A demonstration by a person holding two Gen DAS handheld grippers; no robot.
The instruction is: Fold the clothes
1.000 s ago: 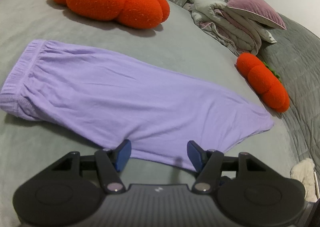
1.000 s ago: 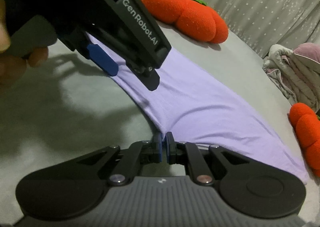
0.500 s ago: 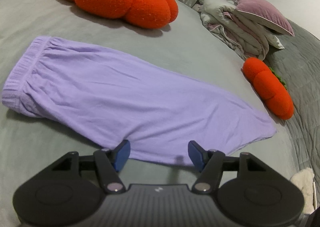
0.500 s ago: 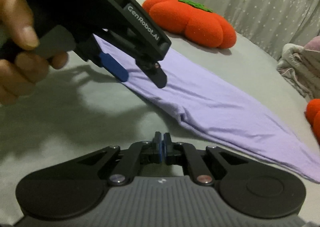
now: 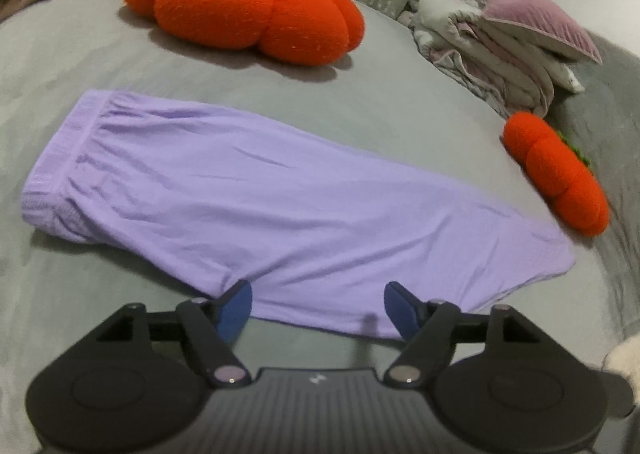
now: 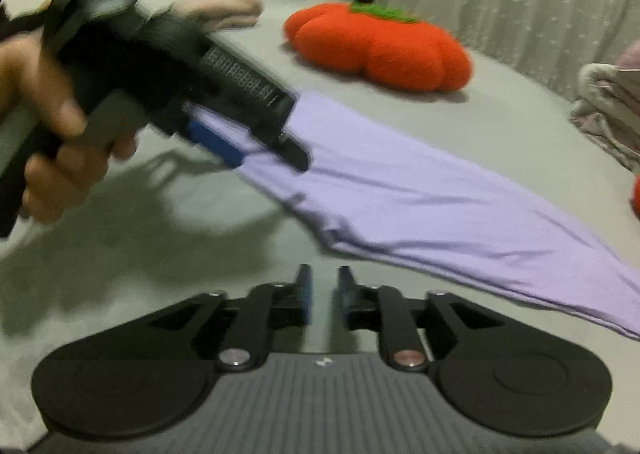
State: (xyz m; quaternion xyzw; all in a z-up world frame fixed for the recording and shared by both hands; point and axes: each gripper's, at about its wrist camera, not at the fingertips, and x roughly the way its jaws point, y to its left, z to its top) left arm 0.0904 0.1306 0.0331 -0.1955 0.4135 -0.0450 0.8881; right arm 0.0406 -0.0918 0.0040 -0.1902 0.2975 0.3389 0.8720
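Both the left gripper (image 5: 318, 304) and right gripper (image 6: 323, 294), parted and empty, should be closed squarely on the flat lilac cotton trousers' (image 5: 256, 190) lower-frame edge.

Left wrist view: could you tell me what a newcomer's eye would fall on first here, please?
The big orange plush pumpkin cushion at the far end of the grey bed stands out first. Nearer, lilac elastic-waist trousers lie flat, folded lengthwise, waistband left. A smaller orange pumpkin cushion sits by the hem on the right.
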